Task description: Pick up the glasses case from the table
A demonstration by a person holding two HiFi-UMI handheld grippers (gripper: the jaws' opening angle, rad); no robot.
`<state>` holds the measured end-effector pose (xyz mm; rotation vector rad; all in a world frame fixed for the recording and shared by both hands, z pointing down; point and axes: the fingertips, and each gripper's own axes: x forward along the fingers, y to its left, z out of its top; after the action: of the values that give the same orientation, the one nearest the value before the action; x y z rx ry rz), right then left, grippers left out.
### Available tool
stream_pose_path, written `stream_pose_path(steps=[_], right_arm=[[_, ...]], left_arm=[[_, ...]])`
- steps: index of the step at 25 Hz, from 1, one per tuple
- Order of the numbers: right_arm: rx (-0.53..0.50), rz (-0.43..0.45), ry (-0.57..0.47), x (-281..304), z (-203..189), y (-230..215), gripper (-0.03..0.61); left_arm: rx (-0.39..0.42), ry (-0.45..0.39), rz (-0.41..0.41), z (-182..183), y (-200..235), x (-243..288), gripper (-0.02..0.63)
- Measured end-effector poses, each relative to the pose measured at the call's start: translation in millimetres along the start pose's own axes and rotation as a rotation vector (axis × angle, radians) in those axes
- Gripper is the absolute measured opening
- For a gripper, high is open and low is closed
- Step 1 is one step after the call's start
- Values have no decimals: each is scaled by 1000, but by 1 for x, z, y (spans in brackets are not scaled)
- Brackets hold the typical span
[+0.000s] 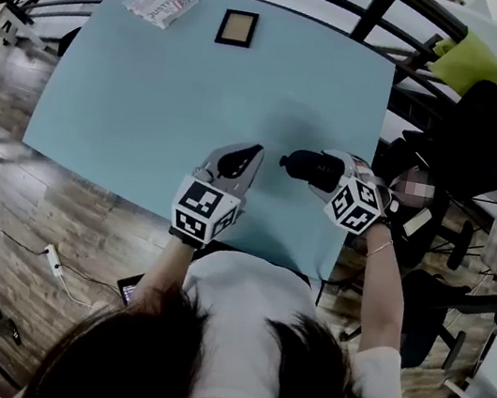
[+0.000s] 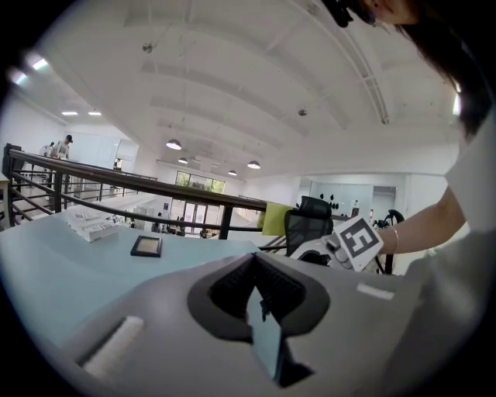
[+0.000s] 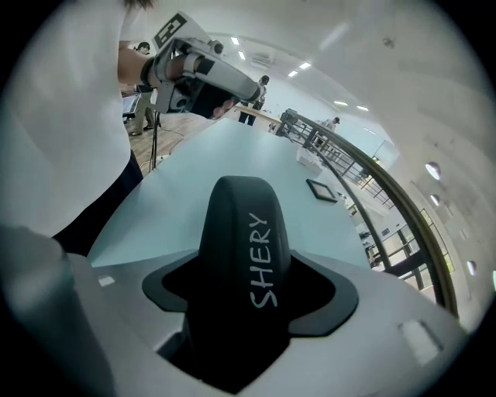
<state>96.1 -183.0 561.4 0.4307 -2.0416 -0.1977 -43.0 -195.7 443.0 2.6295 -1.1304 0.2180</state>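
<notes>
Fingers of the right gripper are spread wide and clamped on the dark glasses case, which is lettered SHERY and is held above the near right part of the pale blue desk. Fingers of the left gripper are drawn almost together, only a thin slit being left between them, and nothing is gripped. Across the desk, a small dark frame and a printed packet are seen near the far edge.

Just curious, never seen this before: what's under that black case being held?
Below the glasses case, gripped by the right gripper, only light-blue table shows. The patch straight beneath is covered by the case itself.
</notes>
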Motion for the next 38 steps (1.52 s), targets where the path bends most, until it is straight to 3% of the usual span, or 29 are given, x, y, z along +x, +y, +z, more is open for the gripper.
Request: stream_pose_path(steps=[9, 25, 38], right_arm=[[90, -165, -101, -54, 16, -26, 325], [478, -511, -503, -149, 38, -61, 325], [802, -634, -762, -198, 24, -50, 327]], left_arm=[[33, -16, -11, 16, -6, 2, 57], [58, -34, -42, 30, -19, 12, 57], [61, -75, -40, 45, -28, 12, 57]])
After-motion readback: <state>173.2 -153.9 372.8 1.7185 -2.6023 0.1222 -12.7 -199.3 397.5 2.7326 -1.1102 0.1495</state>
